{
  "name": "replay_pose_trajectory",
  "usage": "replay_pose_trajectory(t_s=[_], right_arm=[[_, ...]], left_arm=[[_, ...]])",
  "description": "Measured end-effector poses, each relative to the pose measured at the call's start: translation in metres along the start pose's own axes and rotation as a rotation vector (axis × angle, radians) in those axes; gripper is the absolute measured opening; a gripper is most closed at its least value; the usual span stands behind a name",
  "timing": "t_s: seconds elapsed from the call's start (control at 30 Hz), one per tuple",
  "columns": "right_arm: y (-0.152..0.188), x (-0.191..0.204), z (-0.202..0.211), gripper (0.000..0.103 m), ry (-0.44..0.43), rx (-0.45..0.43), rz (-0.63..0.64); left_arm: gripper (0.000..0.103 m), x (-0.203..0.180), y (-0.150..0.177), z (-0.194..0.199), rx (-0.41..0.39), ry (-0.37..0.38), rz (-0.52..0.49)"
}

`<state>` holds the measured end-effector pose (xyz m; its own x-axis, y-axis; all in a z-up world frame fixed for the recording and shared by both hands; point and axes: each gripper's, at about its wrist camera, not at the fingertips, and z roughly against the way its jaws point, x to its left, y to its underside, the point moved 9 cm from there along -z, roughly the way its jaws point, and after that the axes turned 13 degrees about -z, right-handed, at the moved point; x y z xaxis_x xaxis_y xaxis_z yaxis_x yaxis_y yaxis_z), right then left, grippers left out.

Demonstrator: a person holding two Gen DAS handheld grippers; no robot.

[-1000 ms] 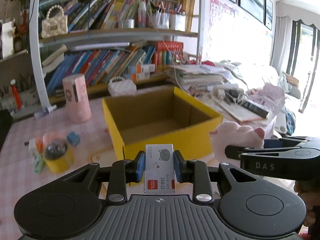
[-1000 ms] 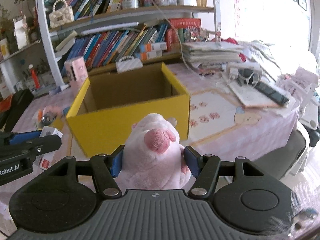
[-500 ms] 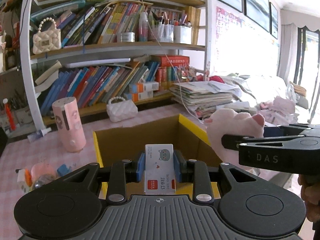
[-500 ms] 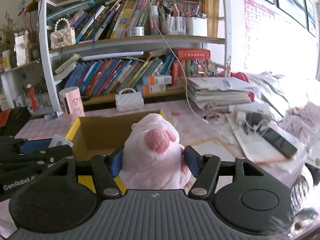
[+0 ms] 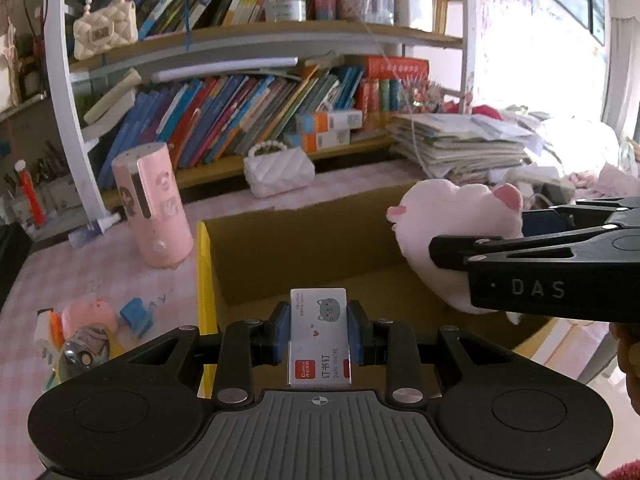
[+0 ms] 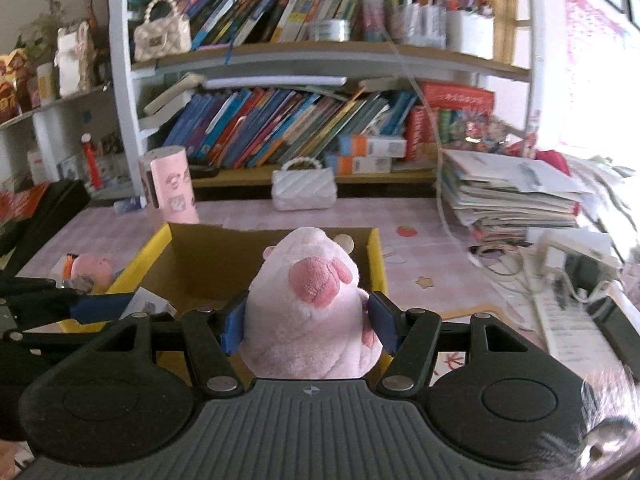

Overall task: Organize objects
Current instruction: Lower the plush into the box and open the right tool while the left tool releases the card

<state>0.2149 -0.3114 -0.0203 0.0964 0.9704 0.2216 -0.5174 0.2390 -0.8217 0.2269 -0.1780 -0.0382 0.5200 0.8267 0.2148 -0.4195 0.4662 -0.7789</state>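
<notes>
My left gripper [image 5: 319, 334] is shut on a small white staple box [image 5: 319, 336] with a grey cat print, held over the near edge of the open yellow cardboard box [image 5: 204, 272]. My right gripper [image 6: 308, 322] is shut on a pink plush pig [image 6: 310, 312], held above the same yellow box [image 6: 378, 256]. In the left wrist view the pig [image 5: 452, 232] hangs over the box's right side, clamped by the right gripper's black fingers [image 5: 520, 256]. The left gripper's fingers [image 6: 52, 304] and the staple box [image 6: 150, 304] show at the left of the right wrist view.
A pink cylinder [image 5: 154, 208] and a white quilted purse [image 5: 278, 170] stand behind the box. Small toys, a tape roll and a blue clip [image 5: 136, 316] lie on the pink tablecloth left of the box. A paper stack [image 6: 508, 196], cables and bookshelves fill the back and right.
Both grippers moved forward and down with their loads; the open top of the yellow box now lies directly below them. Both grips stay shut.
</notes>
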Motion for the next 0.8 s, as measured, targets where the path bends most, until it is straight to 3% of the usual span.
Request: replay_pose_trajectory(t_s=[0.5,0.8], right_arm=[[0.012,0.014,-0.072,0.06,-0.056,0.17,0.122],[0.019,0.019,-0.092,0.061,-0.069,0.273,0.155]], left_arm=[[0.028,0.002,0.011,-0.038,0.114,-0.015,-0.016],[0.028,-0.009,0.018,-0.049,0.164,0.02,-0.033]])
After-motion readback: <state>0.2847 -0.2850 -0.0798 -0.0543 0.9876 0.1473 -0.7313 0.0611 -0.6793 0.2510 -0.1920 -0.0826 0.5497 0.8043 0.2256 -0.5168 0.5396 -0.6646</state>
